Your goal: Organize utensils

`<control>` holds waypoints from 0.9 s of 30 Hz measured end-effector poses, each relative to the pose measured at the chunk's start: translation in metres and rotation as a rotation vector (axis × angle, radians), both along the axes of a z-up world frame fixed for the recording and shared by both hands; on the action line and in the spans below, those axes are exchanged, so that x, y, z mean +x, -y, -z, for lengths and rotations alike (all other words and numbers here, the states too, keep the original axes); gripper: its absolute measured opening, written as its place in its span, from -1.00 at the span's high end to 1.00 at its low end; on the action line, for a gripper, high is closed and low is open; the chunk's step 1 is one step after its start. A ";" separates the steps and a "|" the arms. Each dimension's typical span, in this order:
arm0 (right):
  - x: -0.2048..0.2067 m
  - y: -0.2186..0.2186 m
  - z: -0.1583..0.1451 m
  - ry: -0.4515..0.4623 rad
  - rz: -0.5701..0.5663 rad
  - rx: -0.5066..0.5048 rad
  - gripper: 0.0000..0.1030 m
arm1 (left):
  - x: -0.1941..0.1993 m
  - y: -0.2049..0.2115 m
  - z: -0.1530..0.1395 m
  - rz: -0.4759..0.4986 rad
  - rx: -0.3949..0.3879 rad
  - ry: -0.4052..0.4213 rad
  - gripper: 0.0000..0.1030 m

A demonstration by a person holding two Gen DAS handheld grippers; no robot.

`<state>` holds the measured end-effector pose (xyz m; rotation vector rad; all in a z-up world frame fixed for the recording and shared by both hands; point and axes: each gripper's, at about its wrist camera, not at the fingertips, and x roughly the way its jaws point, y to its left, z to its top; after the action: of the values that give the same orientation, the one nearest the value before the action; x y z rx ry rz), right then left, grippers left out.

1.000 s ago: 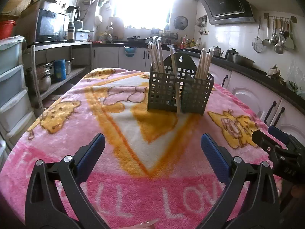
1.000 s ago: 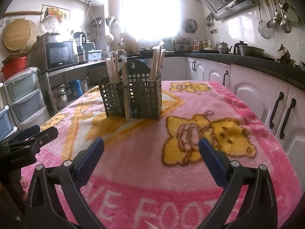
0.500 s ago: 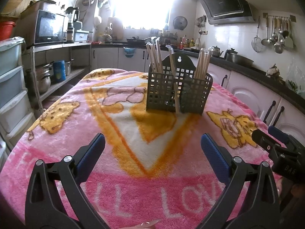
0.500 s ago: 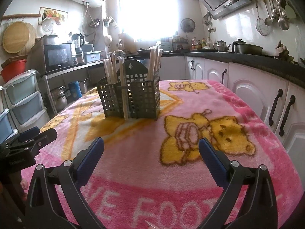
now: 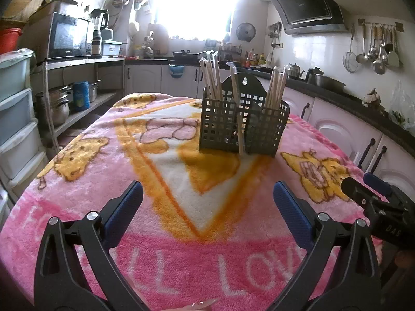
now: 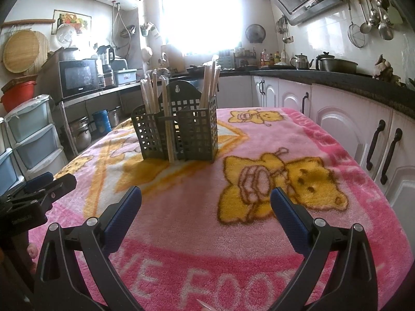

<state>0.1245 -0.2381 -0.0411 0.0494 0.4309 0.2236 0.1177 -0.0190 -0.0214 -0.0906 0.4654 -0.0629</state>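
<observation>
Two grippers are in my feeds, and both stand wide apart with nothing between their blue pads. My left gripper point(image 5: 207, 194) hovers low over the near edge of the pink blanket point(image 5: 181, 246); my right gripper point(image 6: 206, 197) does the same beside it, and its tip shows at about 4 o'clock in the left wrist view point(image 5: 373, 194). The left one's tip shows at about 8 o'clock in the right wrist view point(image 6: 39, 186).

One dark mesh utensil holder point(image 5: 242, 127) stands upright on the blanket at roughly 12 o'clock from both grippers, well apart from them. It has one tall arched back panel with a hanging hole, and I count three compartments along its front. Pale wrapped chopsticks point(image 5: 211, 77) stand in bunches: one bunch of about four or five in the left compartment, one bunch point(image 5: 277, 85) of about four or five in the right. The exact count in each bunch I cannot tell, as the sticks overlap. One single stick point(image 5: 240, 129) leans against the front of the holder at its middle, its foot on the blanket, outside the mesh as far as I can judge.

On the wall at 2 o'clock hangs one row of ladles and strainers point(image 5: 373, 49). One microwave point(image 5: 68, 39) sits at 10 o'clock.
</observation>
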 end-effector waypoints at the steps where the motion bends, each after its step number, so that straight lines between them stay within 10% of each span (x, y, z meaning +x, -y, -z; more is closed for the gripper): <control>1: 0.000 0.000 0.000 0.002 0.001 0.000 -0.88 | 0.000 0.000 0.000 0.001 0.002 0.001 -0.79; 27: 0.000 0.001 0.000 0.001 0.000 0.001 -0.88 | -0.004 0.002 -0.005 -0.004 0.000 0.018 -0.79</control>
<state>0.1246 -0.2392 -0.0406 0.0501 0.4298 0.2238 0.1141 -0.0214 -0.0167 -0.0912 0.4469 -0.0598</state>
